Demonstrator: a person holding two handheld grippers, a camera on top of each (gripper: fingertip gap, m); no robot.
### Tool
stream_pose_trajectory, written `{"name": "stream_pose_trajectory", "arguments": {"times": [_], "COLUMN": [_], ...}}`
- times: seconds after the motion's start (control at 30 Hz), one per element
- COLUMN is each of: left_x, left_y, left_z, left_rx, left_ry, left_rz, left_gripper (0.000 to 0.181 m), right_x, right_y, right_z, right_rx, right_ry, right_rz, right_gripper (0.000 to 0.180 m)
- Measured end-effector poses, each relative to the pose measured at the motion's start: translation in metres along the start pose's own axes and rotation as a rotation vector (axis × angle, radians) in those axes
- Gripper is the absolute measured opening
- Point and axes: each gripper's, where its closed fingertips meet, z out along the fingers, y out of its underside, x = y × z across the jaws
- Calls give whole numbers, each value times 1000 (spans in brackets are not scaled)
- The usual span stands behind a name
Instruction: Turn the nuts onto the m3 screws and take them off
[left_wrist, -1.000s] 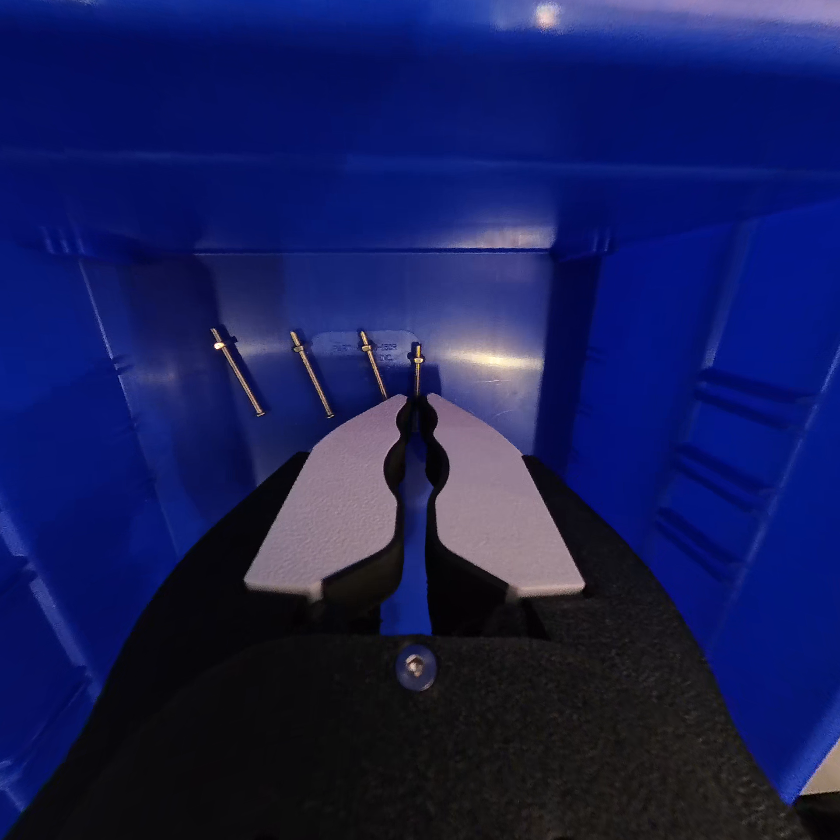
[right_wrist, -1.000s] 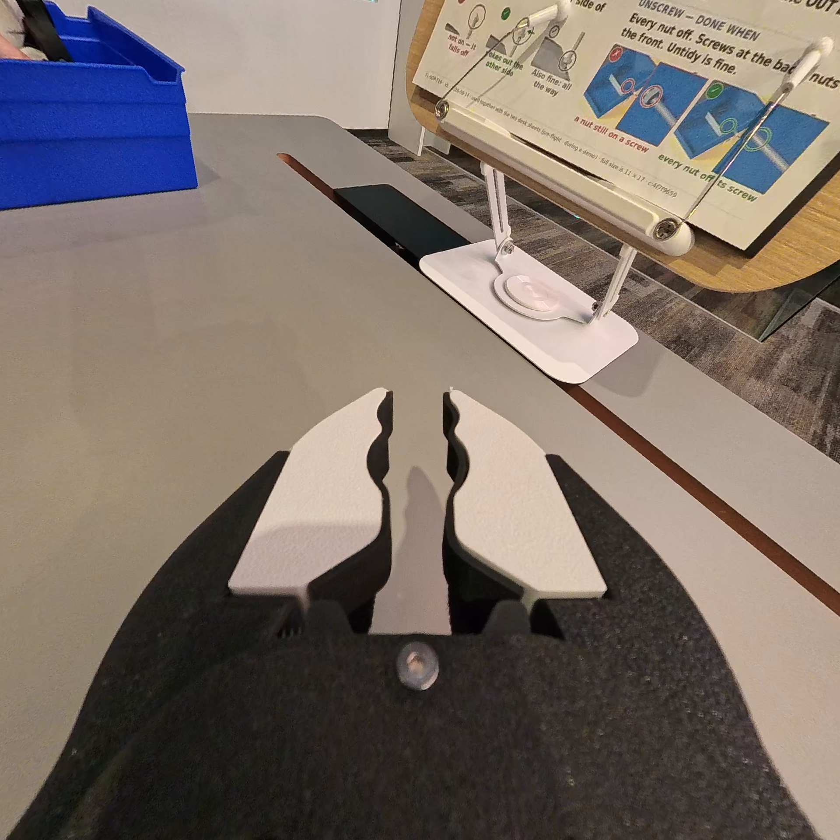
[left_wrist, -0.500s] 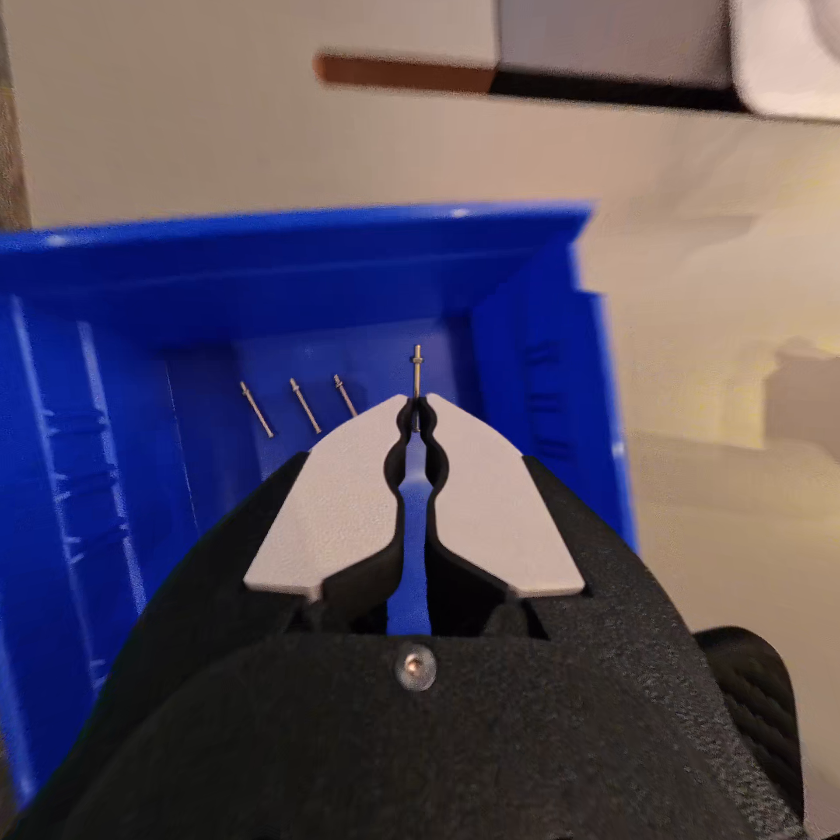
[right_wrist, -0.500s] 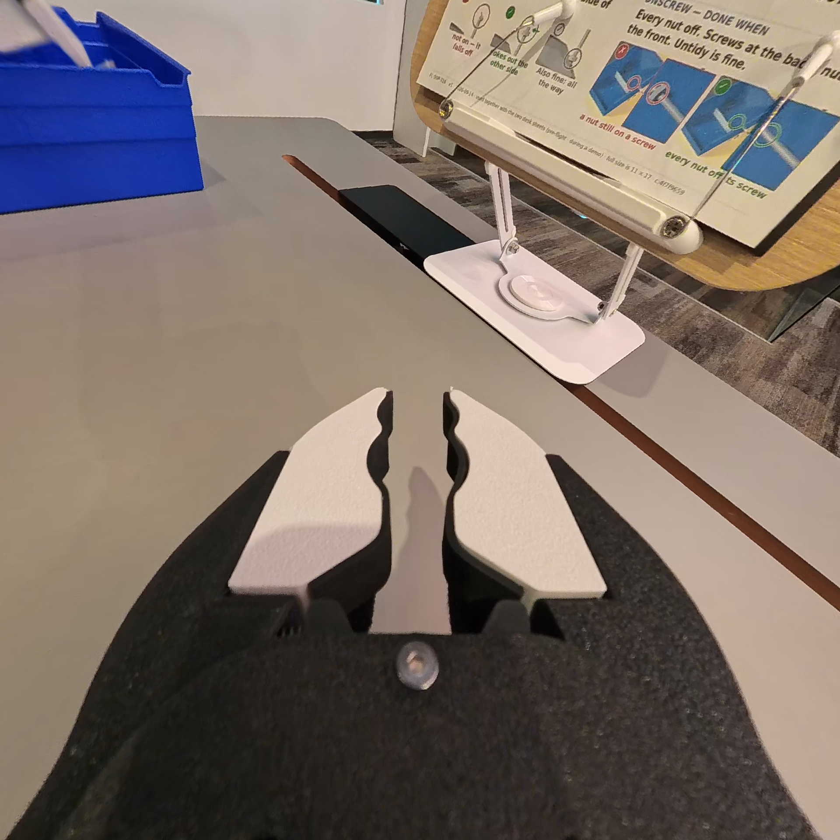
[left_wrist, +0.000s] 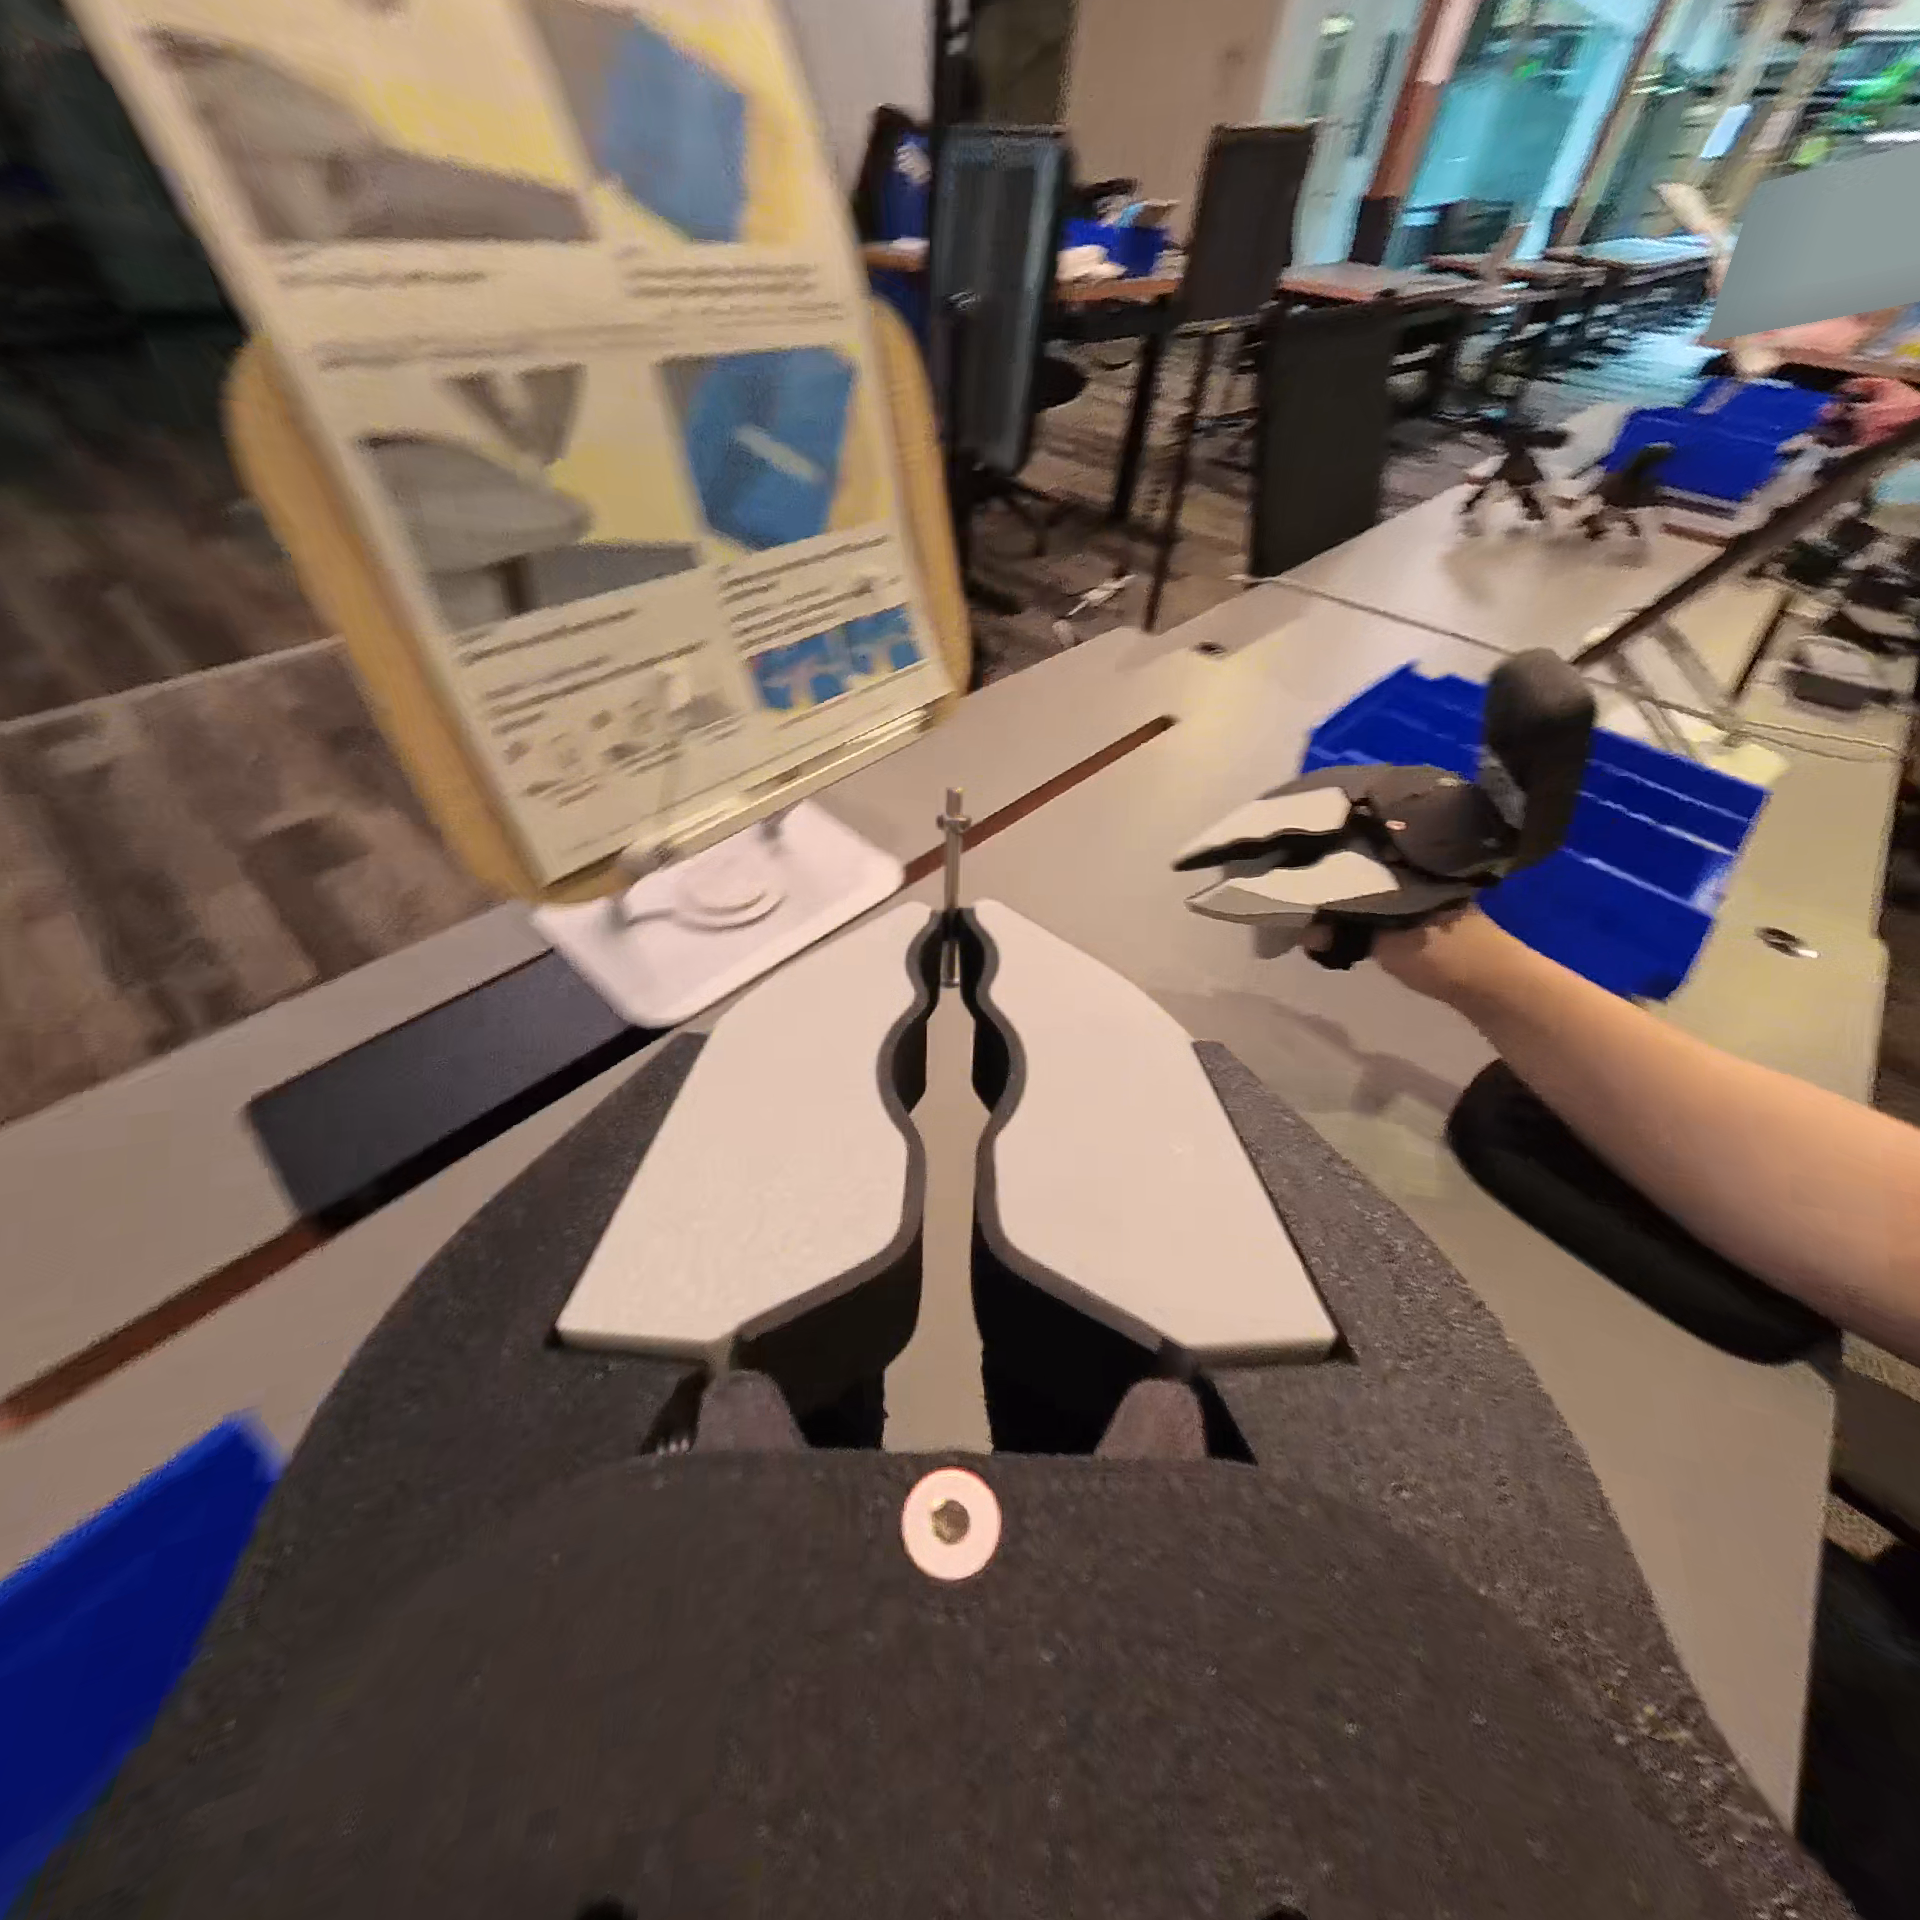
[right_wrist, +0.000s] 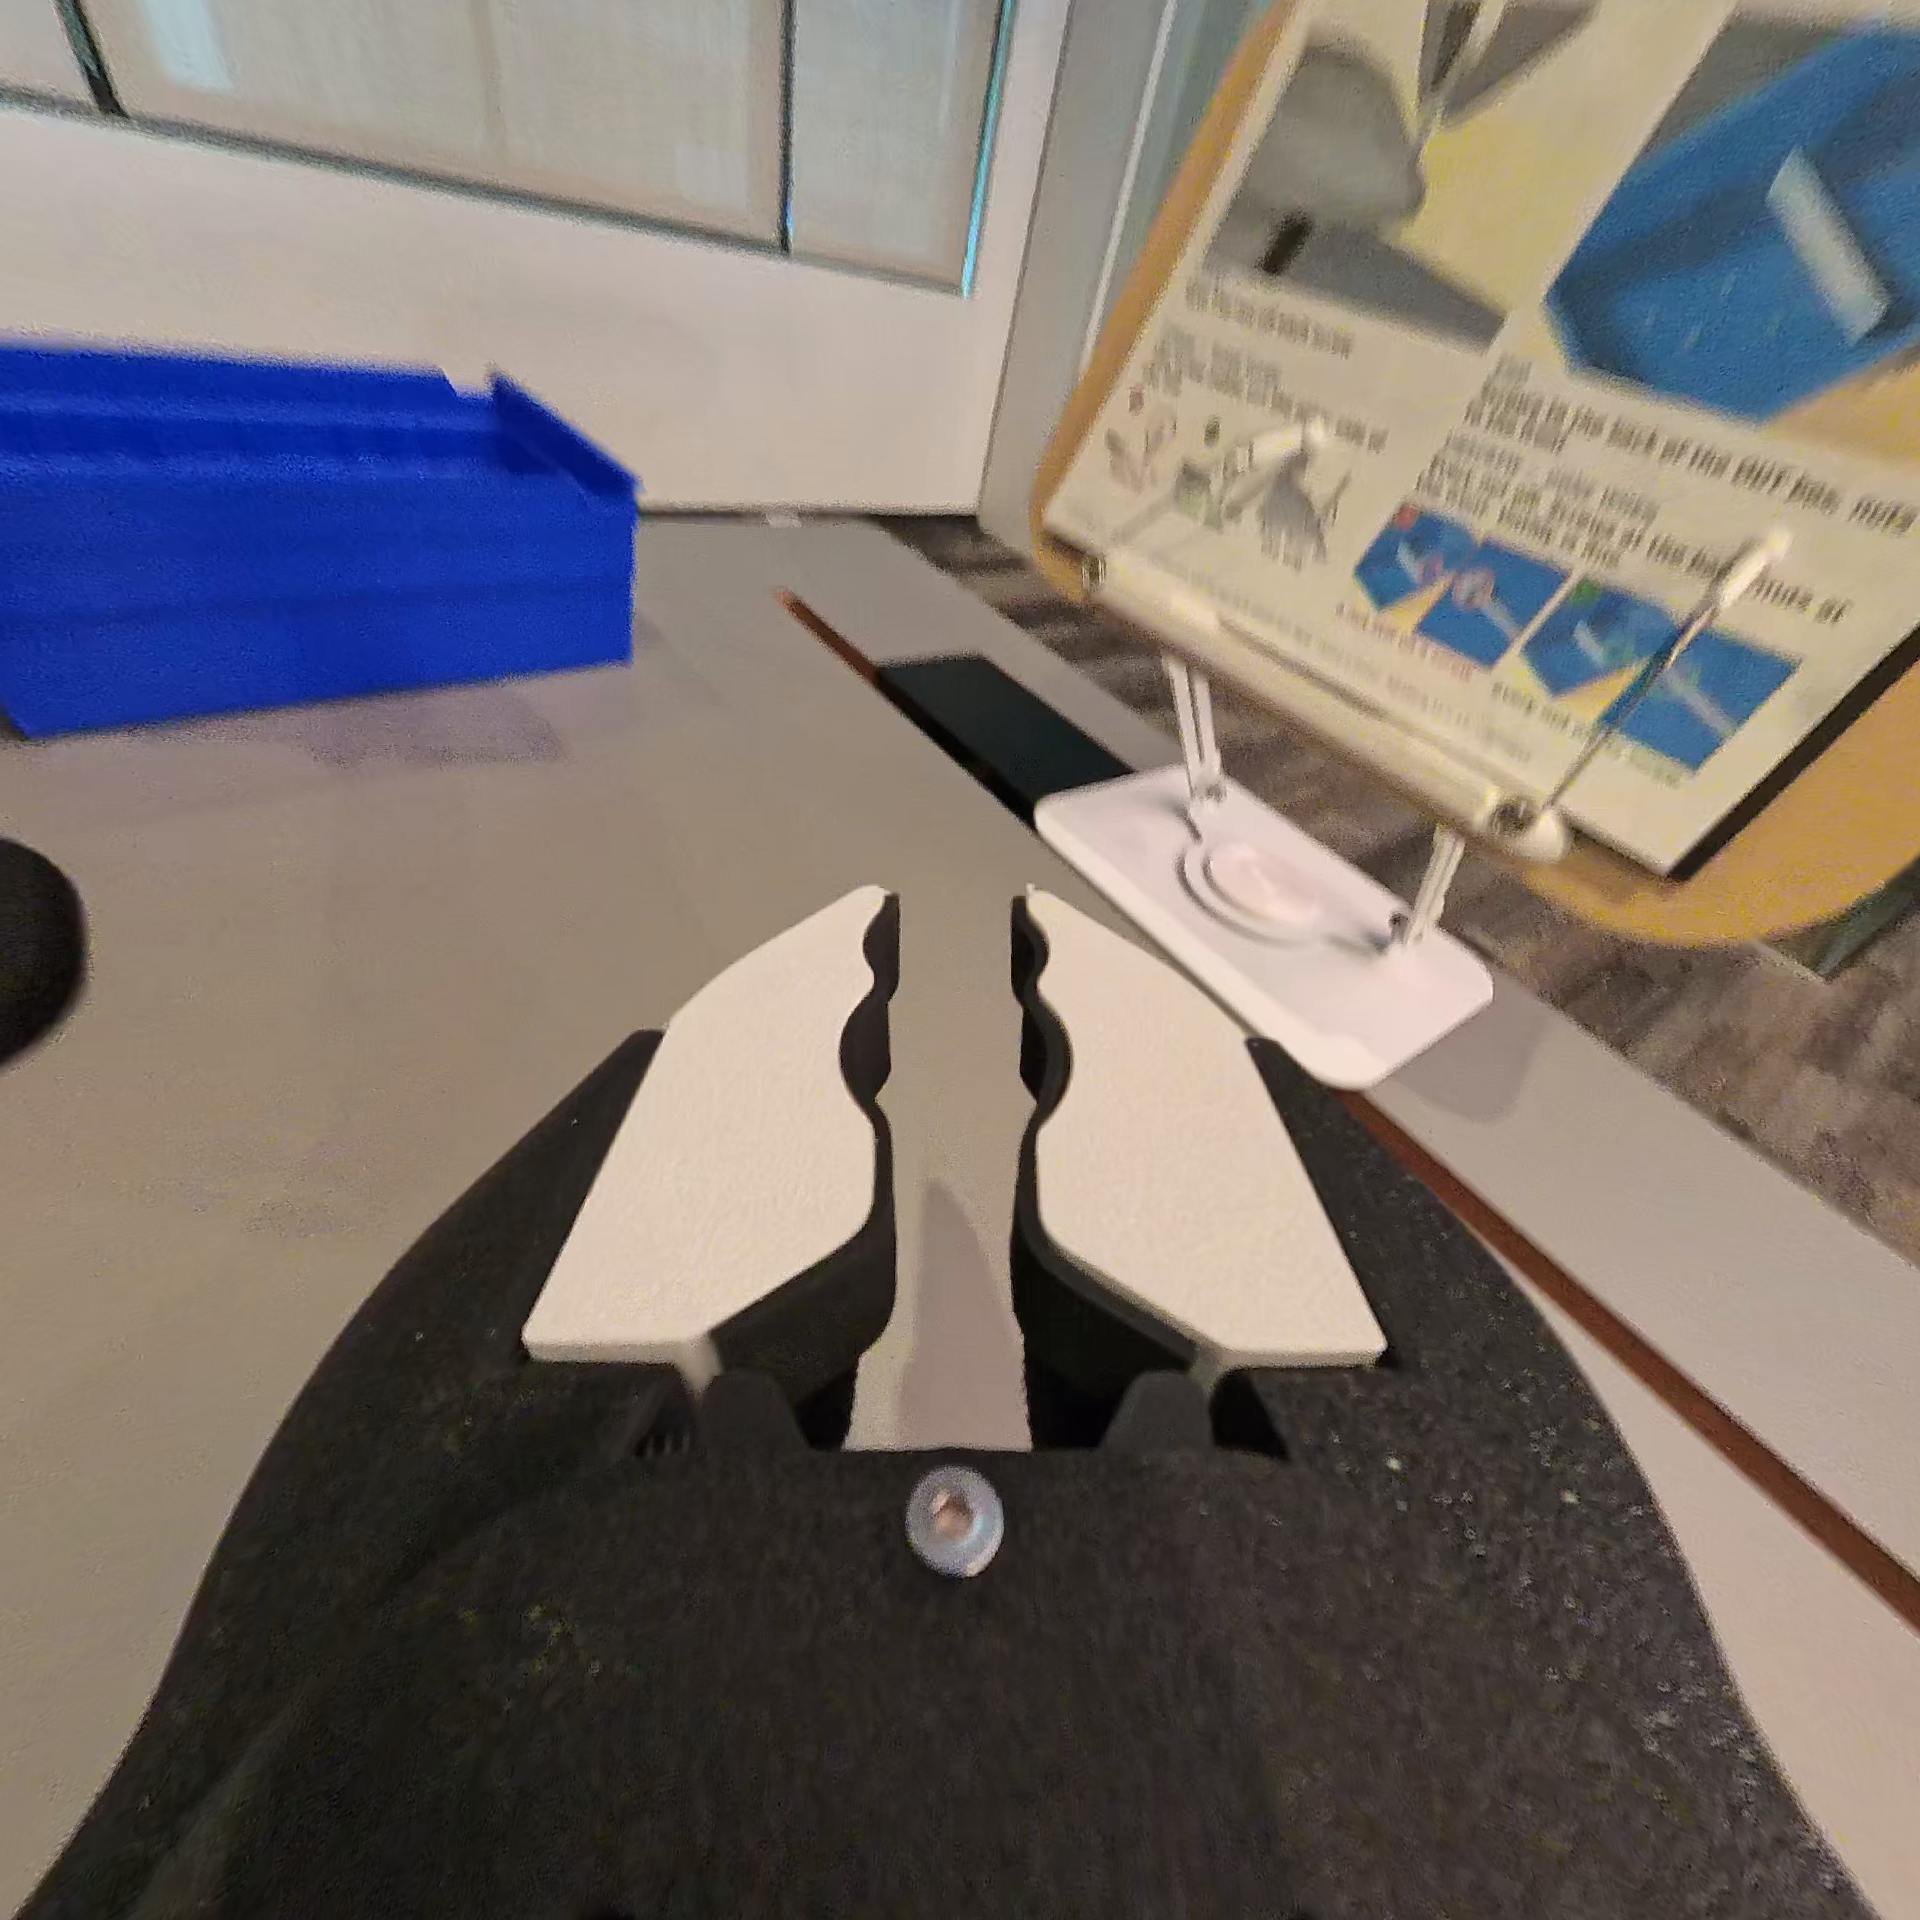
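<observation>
My left gripper (left_wrist: 951, 914) is shut on a thin metal m3 screw (left_wrist: 951, 868) that sticks out forward from its tips, with a nut (left_wrist: 953, 824) near the far end. It is held above the grey table (left_wrist: 1299, 1049). My right gripper (right_wrist: 956, 902) is open and empty above the table. It also shows in the left wrist view (left_wrist: 1236, 883), held by a person's hand to the right of the screw, fingers pointing left towards it.
A blue bin (right_wrist: 312, 540) stands at the far left in the right wrist view. Other blue bins (left_wrist: 1558, 821) stand behind the right gripper. An instruction board on a white stand (right_wrist: 1278, 914) sits at the table's edge. A black pad (left_wrist: 436, 1091) lies near the stand. Some 30 centimeters of space lies between my two pairs of fingers.
My left gripper has lifted one screw out of the blue bin and swung away over the table. The right gripper has risen and turned a little towards the left.
</observation>
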Motion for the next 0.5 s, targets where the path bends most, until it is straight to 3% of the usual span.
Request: {"name": "stream_pose_trajectory", "arguments": {"times": [0.3,0.5], "left_x": [80,93], "left_y": [-36,-15], "left_z": [67,104], "left_rx": [214,229], "left_ry": [170,281], "left_rz": [27,-48], "left_gripper": [2,2], "right_x": [15,18], "right_y": [-133,-138], "right_z": [-43,-53], "right_rx": [311,316], "right_ry": [-101,-161], "right_rz": [38,50], "right_gripper": [19,19]}}
